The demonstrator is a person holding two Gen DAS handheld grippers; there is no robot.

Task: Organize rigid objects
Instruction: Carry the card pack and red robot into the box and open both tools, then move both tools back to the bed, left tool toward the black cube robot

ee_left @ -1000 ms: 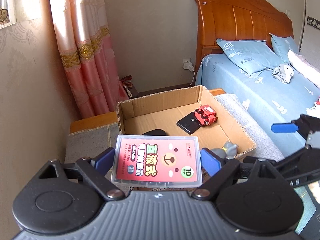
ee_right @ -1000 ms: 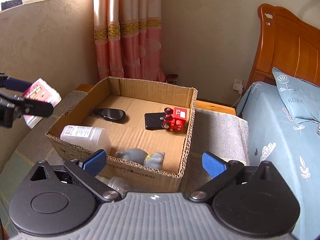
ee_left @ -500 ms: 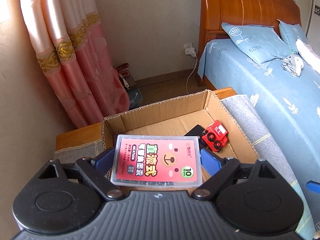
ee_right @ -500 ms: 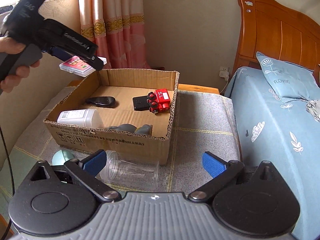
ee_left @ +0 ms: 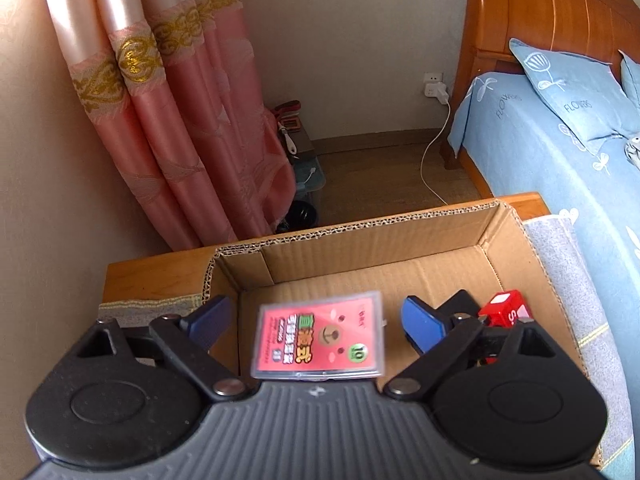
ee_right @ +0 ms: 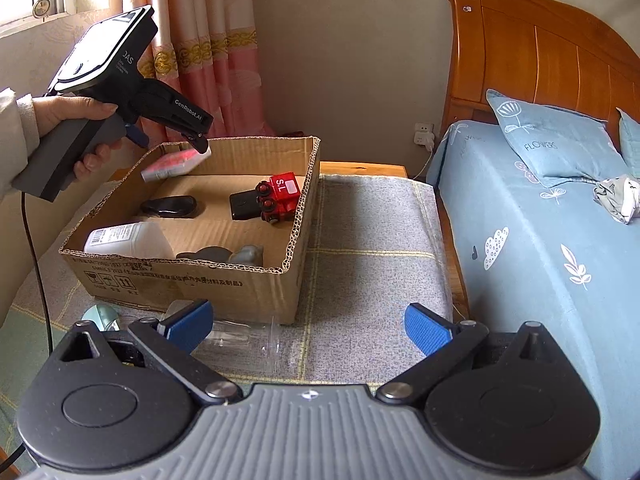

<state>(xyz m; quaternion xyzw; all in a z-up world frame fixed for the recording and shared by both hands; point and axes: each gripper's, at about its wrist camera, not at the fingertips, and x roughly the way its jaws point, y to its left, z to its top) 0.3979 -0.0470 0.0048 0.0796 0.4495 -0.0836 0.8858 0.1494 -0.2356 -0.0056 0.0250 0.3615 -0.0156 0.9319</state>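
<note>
My left gripper (ee_left: 316, 320) is open above the back left of the cardboard box (ee_left: 400, 240). The clear pen case with a pink label (ee_left: 320, 338) is free of the fingers and blurred, dropping into the box; it also shows in the right wrist view (ee_right: 176, 164) below the left gripper (ee_right: 200, 142). The box (ee_right: 192, 280) holds a red toy truck (ee_right: 280, 198), a black flat device (ee_right: 244, 206), a black mouse (ee_right: 170, 206), a white bottle (ee_right: 120, 238) and a grey figure (ee_right: 224, 256). My right gripper (ee_right: 308, 326) is open and empty in front of the box.
A clear plastic cup (ee_right: 240, 338) and a pale round object (ee_right: 100, 316) lie on the grey cloth (ee_right: 372, 260) in front of the box. A bed with blue sheets (ee_right: 540, 240) stands at the right. A pink curtain (ee_left: 180, 120) and the wall are at the left.
My left gripper moved over the box, opened, and let go of the pen case, which now falls. My right gripper drew back a little from the box.
</note>
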